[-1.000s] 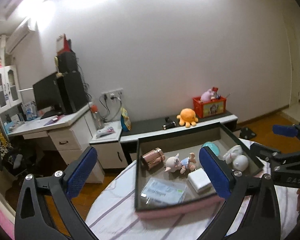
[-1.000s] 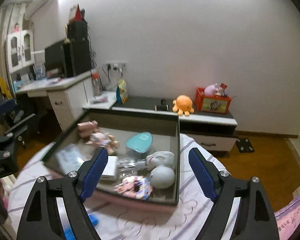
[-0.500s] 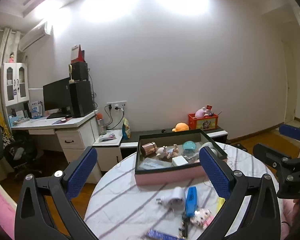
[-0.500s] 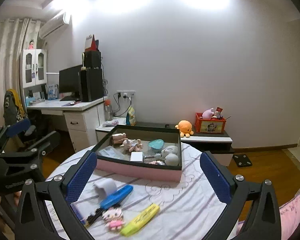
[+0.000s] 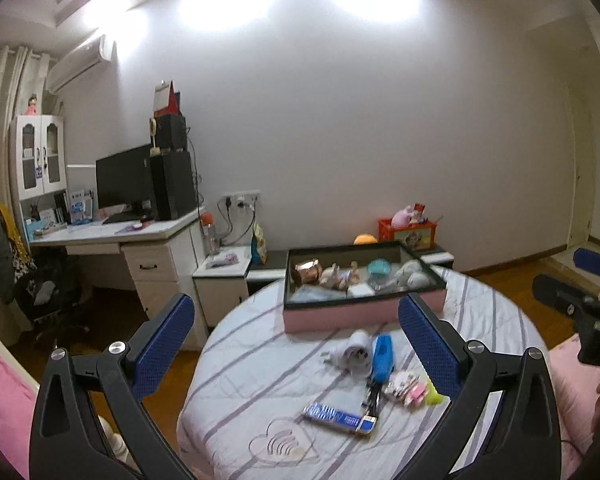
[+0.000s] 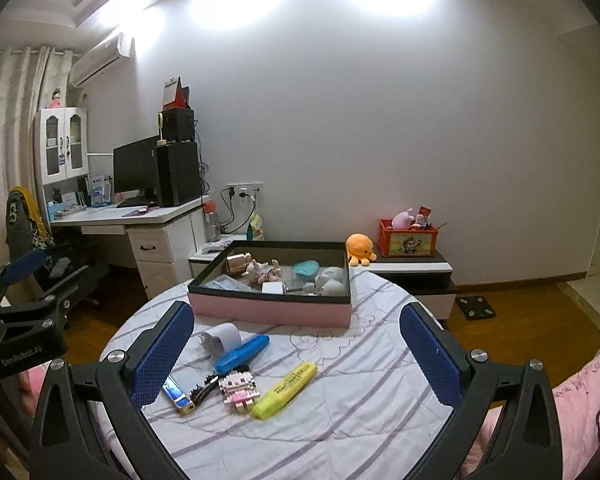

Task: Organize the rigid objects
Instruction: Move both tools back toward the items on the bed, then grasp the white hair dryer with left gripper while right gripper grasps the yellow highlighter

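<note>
Your left gripper (image 5: 296, 336) and right gripper (image 6: 296, 344) both stand spread, the right having just widened, nothing between them. On the round striped tablecloth (image 6: 364, 364) sit one pink-sided black-rimmed tray (image 6: 272, 312), one blue case (image 6: 242, 354), one yellow highlighter (image 6: 286, 390), one pixel-block figure (image 6: 238, 390).
</note>
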`<action>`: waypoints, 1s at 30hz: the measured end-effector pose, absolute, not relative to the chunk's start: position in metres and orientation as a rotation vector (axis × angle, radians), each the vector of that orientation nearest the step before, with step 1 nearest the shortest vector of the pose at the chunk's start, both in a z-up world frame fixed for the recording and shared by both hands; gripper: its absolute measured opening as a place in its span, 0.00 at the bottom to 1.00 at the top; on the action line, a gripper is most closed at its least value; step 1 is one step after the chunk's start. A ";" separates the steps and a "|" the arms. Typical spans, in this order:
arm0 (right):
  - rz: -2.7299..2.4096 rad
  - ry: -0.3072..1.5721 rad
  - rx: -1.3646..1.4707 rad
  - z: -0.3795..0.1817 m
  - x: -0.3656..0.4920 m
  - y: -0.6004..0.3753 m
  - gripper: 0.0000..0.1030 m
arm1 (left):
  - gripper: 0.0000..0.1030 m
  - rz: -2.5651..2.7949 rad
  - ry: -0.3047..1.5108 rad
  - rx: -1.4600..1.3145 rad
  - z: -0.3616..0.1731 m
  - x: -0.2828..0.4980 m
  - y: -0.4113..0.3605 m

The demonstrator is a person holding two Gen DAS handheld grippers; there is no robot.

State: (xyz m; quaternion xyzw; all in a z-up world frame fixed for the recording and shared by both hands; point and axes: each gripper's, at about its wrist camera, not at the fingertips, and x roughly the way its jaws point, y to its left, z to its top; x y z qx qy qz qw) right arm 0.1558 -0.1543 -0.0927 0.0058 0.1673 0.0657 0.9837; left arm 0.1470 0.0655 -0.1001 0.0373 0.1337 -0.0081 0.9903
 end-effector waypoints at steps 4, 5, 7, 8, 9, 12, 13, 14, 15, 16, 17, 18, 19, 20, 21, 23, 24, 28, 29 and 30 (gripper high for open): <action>0.118 0.399 0.009 -0.112 0.166 -0.152 1.00 | 1.00 -0.018 0.356 0.065 -0.126 0.160 0.073; 0.111 0.423 0.013 -0.120 0.171 -0.152 1.00 | 1.00 -0.022 0.382 0.063 -0.133 0.165 0.073; 0.098 0.486 0.017 -0.137 0.184 -0.151 1.00 | 1.00 -0.022 0.419 0.061 -0.145 0.175 0.074; 0.094 0.507 0.017 -0.143 0.188 -0.150 1.00 | 1.00 -0.021 0.428 0.061 -0.149 0.178 0.074; 0.085 0.534 0.014 -0.151 0.195 -0.149 1.00 | 1.00 -0.022 0.443 0.063 -0.154 0.183 0.074; 0.058 0.626 0.009 -0.179 0.217 -0.147 1.00 | 1.00 -0.023 0.476 0.073 -0.165 0.194 0.074; 0.044 0.671 0.007 -0.190 0.226 -0.147 1.00 | 1.00 -0.026 0.490 0.076 -0.168 0.198 0.075; 0.038 0.710 0.009 -0.200 0.234 -0.148 1.00 | 1.00 -0.028 0.499 0.076 -0.171 0.201 0.076; 0.038 0.735 0.013 -0.207 0.239 -0.149 1.00 | 1.00 -0.029 0.508 0.076 -0.174 0.204 0.077; 0.038 0.763 0.015 -0.214 0.244 -0.149 1.00 | 1.00 -0.030 0.518 0.078 -0.177 0.207 0.078; 0.044 0.796 0.014 -0.222 0.250 -0.147 1.00 | 1.00 -0.029 0.527 0.080 -0.179 0.210 0.079; 0.053 0.809 0.014 -0.226 0.252 -0.146 1.00 | 1.00 -0.029 0.536 0.081 -0.182 0.213 0.080; 0.053 0.824 0.005 -0.230 0.256 -0.144 1.00 | 1.00 -0.029 0.540 0.080 -0.182 0.215 0.080; 0.055 0.830 0.002 -0.233 0.258 -0.143 1.00 | 1.00 -0.029 0.542 0.077 -0.184 0.217 0.081; 0.063 0.830 0.012 -0.234 0.261 -0.144 1.00 | 1.00 -0.031 0.544 0.073 -0.185 0.220 0.081; 0.059 0.843 0.019 -0.234 0.268 -0.144 1.00 | 1.00 -0.043 0.550 0.066 -0.185 0.224 0.080; 0.059 0.862 0.013 -0.236 0.273 -0.144 1.00 | 1.00 -0.051 0.555 0.062 -0.186 0.227 0.079; 0.068 0.892 0.003 -0.241 0.282 -0.144 0.98 | 1.00 -0.075 0.578 0.071 -0.188 0.239 0.071; 0.066 0.890 0.001 -0.241 0.282 -0.145 0.89 | 1.00 -0.082 0.582 0.081 -0.189 0.243 0.068; 0.053 0.892 -0.007 -0.240 0.282 -0.148 0.82 | 1.00 -0.086 0.588 0.088 -0.190 0.246 0.065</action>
